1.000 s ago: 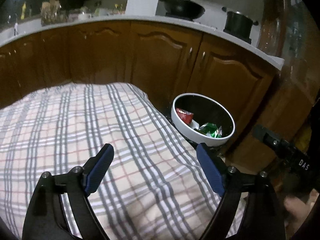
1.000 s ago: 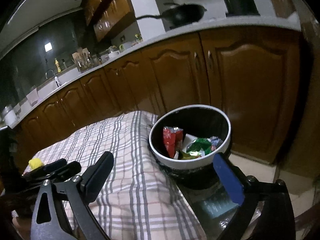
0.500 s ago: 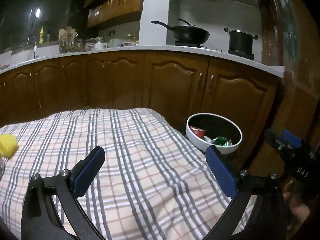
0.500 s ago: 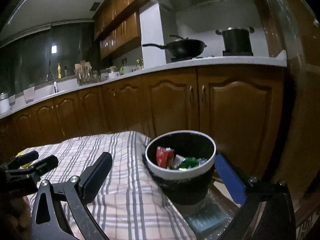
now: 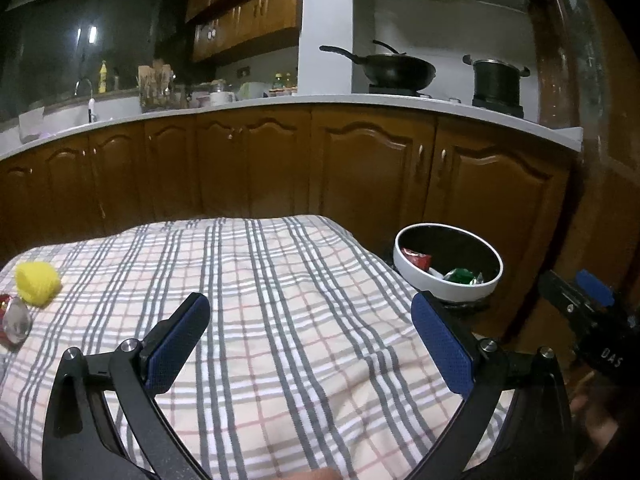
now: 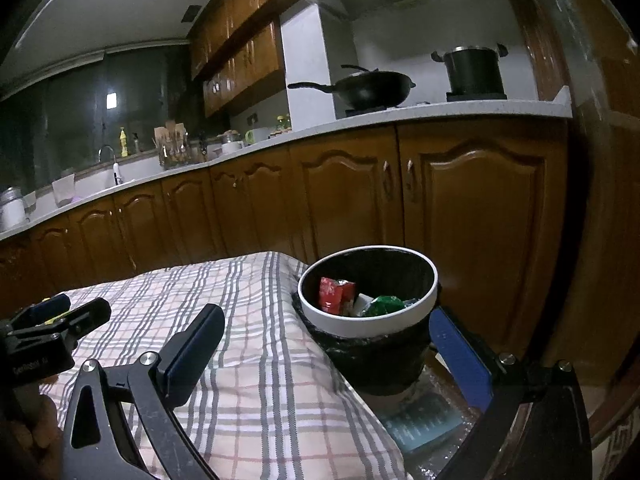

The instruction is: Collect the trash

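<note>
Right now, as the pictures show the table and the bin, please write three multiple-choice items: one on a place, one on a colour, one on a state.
1. Where is the trash bin?
A. beside the table's right edge
B. on the counter
C. on the checked cloth

2. What colour is the crumpled ball on the checked cloth?
A. blue
B. yellow
C. white

3. How is the left gripper?
A. shut on a wrapper
B. shut, empty
C. open, empty

Key: 1 A, it stands below and against the cloth's right edge; 2 B, bright yellow at the cloth's left side; 3 C, pads far apart over bare cloth.
</note>
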Demonstrator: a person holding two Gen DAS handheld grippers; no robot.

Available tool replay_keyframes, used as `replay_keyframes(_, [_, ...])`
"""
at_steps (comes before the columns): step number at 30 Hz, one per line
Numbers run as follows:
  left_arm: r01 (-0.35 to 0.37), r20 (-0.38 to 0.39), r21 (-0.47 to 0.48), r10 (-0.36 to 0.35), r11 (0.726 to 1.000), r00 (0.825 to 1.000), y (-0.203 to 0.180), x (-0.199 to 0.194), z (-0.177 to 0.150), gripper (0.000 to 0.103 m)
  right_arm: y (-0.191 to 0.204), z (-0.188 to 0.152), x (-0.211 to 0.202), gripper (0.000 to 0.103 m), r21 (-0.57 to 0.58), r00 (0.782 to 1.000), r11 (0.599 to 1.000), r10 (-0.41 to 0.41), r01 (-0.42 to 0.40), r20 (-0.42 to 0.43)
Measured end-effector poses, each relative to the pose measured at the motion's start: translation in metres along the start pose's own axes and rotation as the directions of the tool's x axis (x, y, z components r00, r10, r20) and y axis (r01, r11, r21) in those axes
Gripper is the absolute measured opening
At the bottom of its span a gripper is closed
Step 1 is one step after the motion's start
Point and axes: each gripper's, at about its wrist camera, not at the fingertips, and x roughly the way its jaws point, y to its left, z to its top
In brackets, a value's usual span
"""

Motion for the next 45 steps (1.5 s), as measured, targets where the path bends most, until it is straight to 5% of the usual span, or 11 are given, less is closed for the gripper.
replay_keyframes(45, [-0.038,0.049,0.032,0.037,0.999,0.998,-0.007,-0.021,0.003,0.103,0.011,0.012,-0.014,0.103,-0.013,0.999,1.0,0.019,-0.019,0.033])
